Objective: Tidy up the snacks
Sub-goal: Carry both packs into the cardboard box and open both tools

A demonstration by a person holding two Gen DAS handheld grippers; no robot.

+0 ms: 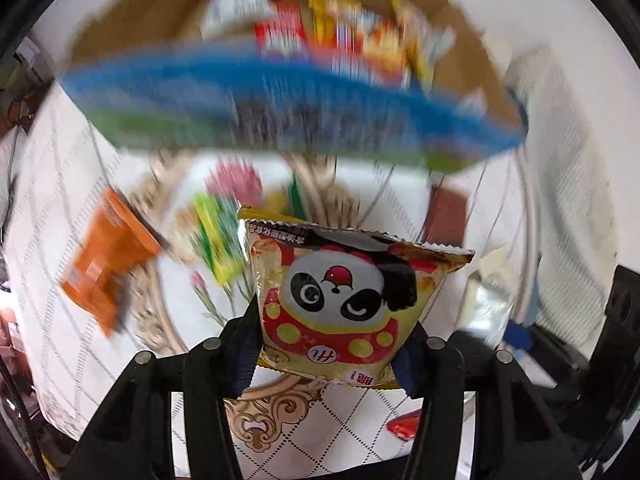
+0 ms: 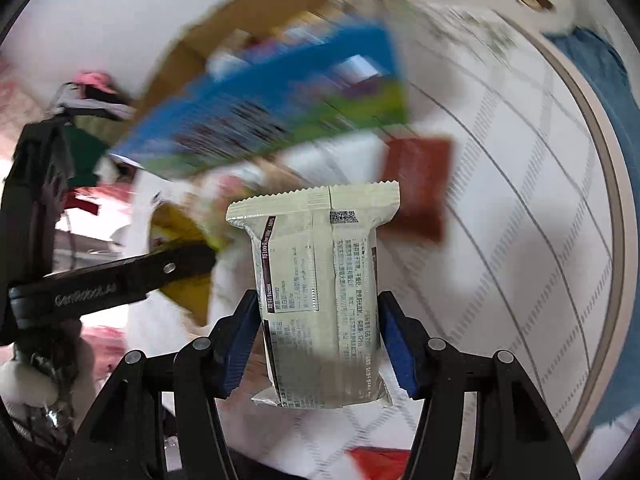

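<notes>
Where tablecloth (image 2: 520, 240) lies bare, room.

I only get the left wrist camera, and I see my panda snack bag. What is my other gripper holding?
Observer: The right gripper is shut on a cream snack packet, its printed back facing the camera.
Operator: Is it upside down?
Observer: It stands upright between the blue pads, one zigzag sealed end on top.
Operator: Does that camera see my left gripper?
Observer: Yes, a black arm of the left gripper reaches in from the left, beside something yellow.
</notes>
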